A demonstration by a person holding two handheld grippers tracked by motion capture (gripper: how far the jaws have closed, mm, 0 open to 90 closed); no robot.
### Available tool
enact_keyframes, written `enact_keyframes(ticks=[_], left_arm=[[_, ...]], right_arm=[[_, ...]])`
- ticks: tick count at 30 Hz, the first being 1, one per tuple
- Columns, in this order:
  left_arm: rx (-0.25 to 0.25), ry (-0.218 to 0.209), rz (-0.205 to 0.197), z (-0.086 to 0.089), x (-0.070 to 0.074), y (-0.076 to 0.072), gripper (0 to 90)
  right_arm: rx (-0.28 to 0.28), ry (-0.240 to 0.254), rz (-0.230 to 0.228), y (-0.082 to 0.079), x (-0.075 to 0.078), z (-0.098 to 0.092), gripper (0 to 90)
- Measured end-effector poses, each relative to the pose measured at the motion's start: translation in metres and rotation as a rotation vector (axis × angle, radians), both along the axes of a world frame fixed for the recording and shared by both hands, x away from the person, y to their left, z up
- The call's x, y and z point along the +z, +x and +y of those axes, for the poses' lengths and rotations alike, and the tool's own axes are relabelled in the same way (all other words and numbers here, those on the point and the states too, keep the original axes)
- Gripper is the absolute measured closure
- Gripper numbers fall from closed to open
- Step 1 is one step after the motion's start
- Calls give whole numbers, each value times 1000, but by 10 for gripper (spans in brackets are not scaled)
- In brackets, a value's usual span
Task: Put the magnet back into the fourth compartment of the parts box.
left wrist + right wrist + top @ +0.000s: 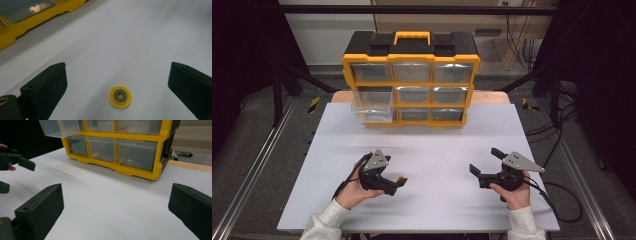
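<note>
Left gripper (117, 75) poised over a small yellow disc (120, 96)

Both grippers gape, holding nothing; the disc lies flat between the left one's 2 jaws (nearer its camera), so closing too high could skid it away; right gripper (484, 165) idles.

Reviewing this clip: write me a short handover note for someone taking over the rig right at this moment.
Left gripper: open, jaws either side of the small yellow disc with a grey ring centre, which lies flat on the white table; not gripped yet.
Right gripper: open, empty, low over the table to the right.
Yellow drawer organizer stands at the far edge; its middle-left clear drawer is pulled out, the others look shut.
Done: drawer opened.
Left, probably: close on the disc, carry it to the open drawer, drop it in, push the drawer shut.
</note>
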State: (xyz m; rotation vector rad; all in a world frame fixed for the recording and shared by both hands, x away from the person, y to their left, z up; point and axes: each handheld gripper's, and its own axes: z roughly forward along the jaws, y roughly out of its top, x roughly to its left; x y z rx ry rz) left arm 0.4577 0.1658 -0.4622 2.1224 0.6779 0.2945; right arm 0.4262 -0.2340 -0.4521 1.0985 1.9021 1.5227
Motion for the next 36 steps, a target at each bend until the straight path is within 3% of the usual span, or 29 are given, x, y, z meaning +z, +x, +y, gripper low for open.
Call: enact_keyframes(ticks=[7, 15, 20, 27, 36], left_arm=[[8, 0, 22, -6, -9, 0, 53], [38, 60, 63, -8, -16, 0, 127], [43, 97, 101, -11, -17, 0, 194], [39, 169, 126, -18, -22, 0, 306], [56, 182, 138, -18, -25, 1, 448]], right_arm=[[3, -3, -2, 0, -1, 0, 7], [4, -5, 1, 0, -1, 1, 7], [4, -5, 1, 0, -1, 1, 7], [5, -6, 1, 0, -1, 1, 7], [6, -3, 1, -1, -1, 1, 7]])
